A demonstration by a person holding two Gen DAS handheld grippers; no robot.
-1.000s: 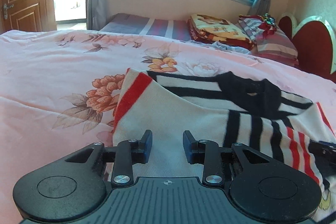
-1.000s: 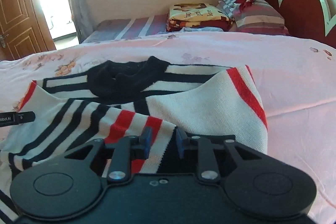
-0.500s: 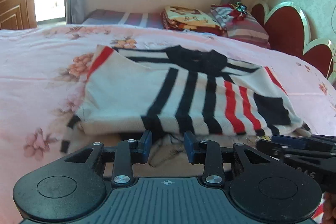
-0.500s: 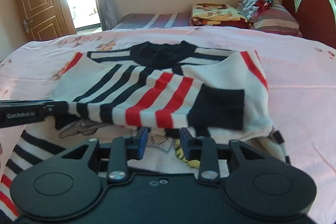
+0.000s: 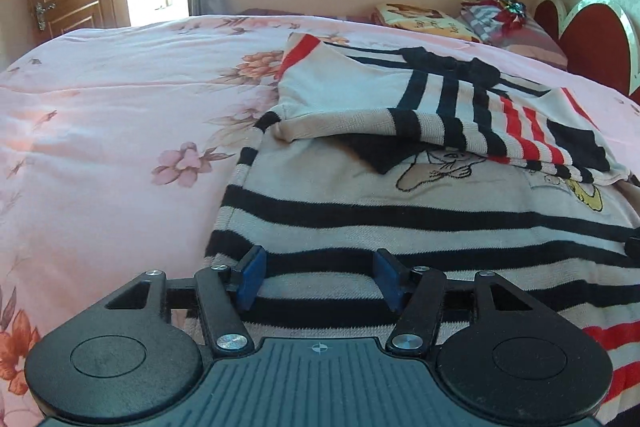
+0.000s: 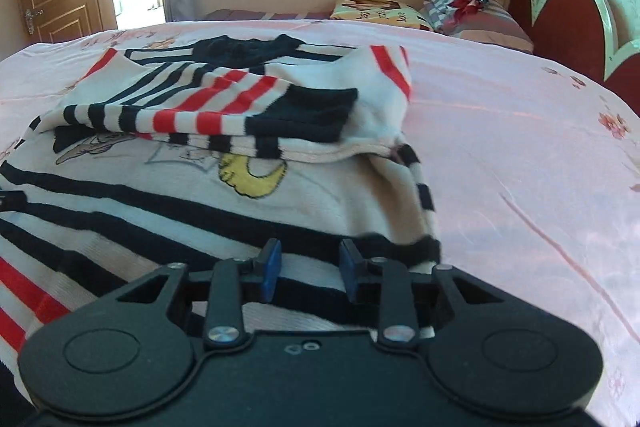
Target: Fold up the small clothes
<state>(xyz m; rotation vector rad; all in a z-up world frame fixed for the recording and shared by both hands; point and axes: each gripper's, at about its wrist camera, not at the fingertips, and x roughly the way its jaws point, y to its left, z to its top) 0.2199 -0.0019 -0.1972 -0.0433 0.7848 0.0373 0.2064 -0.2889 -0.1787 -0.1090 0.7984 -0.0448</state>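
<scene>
A: What is seen on the bed [image 5: 100, 131], and where is the garment found?

B: A pink floral bedspread is spread over it, and the striped sweater [image 5: 420, 211] is laid near the bed's near edge. Its far part has been doubled back over the cartoon print, so a folded band [image 6: 224, 107] is carried across the middle.

A: How is the knit expected to handle?

B: It is judged soft, light and limp; sagging is expected unless two points are lifted together. The near hem, at its two corners, is judged the best place to be taken.

A: And the tongs?

B: The left gripper [image 5: 318, 277] is held wide apart over the hem with nothing pinched. The right gripper [image 6: 308, 269] is likewise parted, over the hem near the right corner.

A: What else is around?

B: A headboard [image 6: 568, 27] is seen at the right edge, with pillows [image 6: 472, 11] and a folded blanket [image 6: 380, 13] at the far edge, well apart. Nothing is found in the way.
</scene>
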